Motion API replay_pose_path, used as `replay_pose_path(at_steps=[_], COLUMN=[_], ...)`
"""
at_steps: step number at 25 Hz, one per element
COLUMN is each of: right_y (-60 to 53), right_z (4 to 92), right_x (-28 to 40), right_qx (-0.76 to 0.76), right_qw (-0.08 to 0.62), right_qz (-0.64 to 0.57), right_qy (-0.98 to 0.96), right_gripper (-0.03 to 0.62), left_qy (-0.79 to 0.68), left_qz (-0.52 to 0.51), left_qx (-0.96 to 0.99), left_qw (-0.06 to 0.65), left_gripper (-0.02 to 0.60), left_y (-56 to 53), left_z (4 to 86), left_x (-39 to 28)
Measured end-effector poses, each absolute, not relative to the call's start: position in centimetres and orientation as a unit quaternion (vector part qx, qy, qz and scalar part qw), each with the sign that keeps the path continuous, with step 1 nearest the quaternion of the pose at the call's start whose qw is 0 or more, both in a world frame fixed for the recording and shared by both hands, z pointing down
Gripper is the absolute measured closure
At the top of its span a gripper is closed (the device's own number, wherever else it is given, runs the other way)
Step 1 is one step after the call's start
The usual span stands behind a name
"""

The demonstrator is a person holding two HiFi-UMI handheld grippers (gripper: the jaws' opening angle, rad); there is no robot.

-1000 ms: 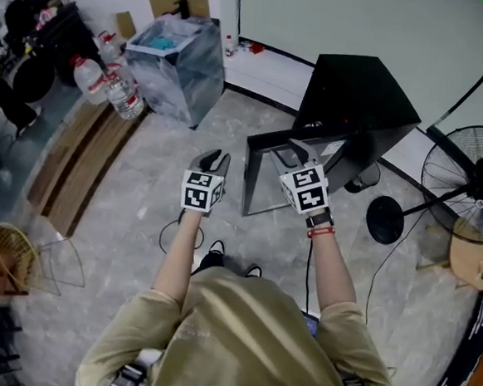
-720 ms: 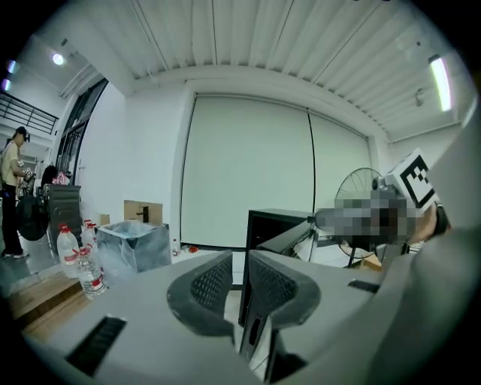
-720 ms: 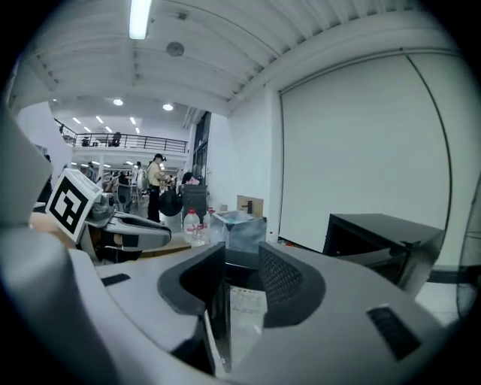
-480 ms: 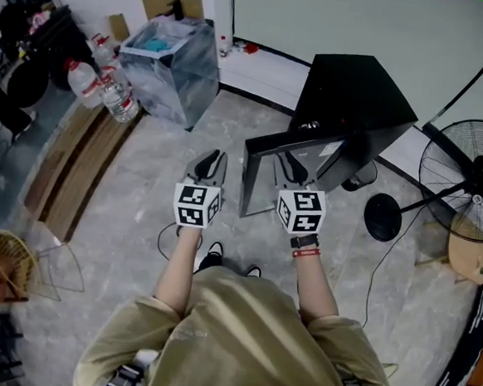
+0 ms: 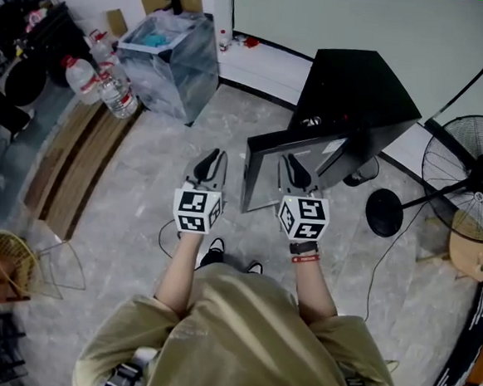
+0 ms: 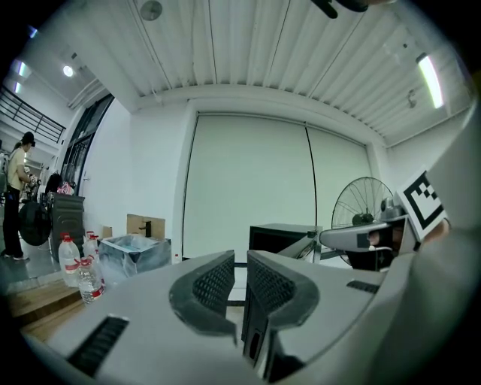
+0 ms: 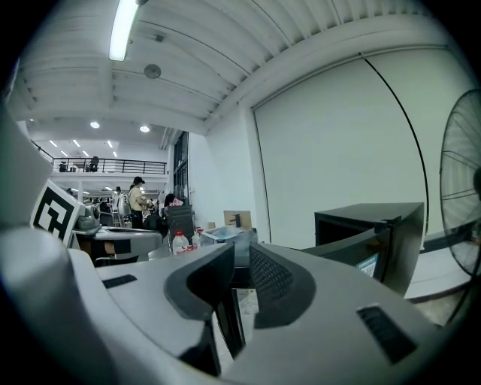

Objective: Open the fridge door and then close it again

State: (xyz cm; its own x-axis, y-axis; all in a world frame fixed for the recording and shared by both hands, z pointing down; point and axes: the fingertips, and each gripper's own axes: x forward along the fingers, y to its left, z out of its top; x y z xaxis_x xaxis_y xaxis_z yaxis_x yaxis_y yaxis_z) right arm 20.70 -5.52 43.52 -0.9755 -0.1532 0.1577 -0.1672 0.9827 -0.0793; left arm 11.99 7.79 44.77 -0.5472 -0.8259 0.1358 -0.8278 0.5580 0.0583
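Observation:
A small black fridge [image 5: 357, 97] stands on the floor with its door [image 5: 263, 177] swung open toward me. My left gripper [image 5: 214, 154] hangs left of the door's free edge, apart from it. My right gripper [image 5: 292, 160] is just in front of the door panel and does not grip it. The jaws of both have just been closing; each pair now stands nearly together with a thin slit and nothing between them. In the left gripper view the fridge [image 6: 282, 237] shows beyond the left gripper [image 6: 240, 256]. In the right gripper view the fridge [image 7: 368, 222] lies to the right of the right gripper [image 7: 242, 248].
A standing fan [image 5: 468, 168] with a round base [image 5: 385, 218] is to the right of the fridge. At the far left are a bin with a plastic liner [image 5: 169, 57], water bottles [image 5: 100, 85] and wooden boards [image 5: 78, 158]. A wire basket [image 5: 20, 254] sits near left.
Both grippers have drawn back a little toward me, and the right one has rolled. Its jaws, wide by the door before, are now nearly together. The door stays open.

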Motion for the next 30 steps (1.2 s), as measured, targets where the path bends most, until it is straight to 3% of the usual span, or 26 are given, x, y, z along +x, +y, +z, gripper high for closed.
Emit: replay_pose_path(at_steps=[13, 30], right_y=[-5.7, -4.1], right_z=[44.2, 45.1], right_x=[18.5, 15.7], right_qx=[0.043, -0.147], right_qw=[0.108, 0.240], right_qz=[0.021, -0.203], right_qy=[-0.993, -0.938], right_gripper=[0.514, 0.424], left_qy=[-0.865, -0.846], left_qz=[0.015, 0.009], left_qx=[0.493, 0.512], left_qw=[0.093, 0.152], left_gripper=[0.515, 0.505], left_y=[6.7, 6.2], left_z=[46.6, 50.8], left_x=[11.9, 11.9])
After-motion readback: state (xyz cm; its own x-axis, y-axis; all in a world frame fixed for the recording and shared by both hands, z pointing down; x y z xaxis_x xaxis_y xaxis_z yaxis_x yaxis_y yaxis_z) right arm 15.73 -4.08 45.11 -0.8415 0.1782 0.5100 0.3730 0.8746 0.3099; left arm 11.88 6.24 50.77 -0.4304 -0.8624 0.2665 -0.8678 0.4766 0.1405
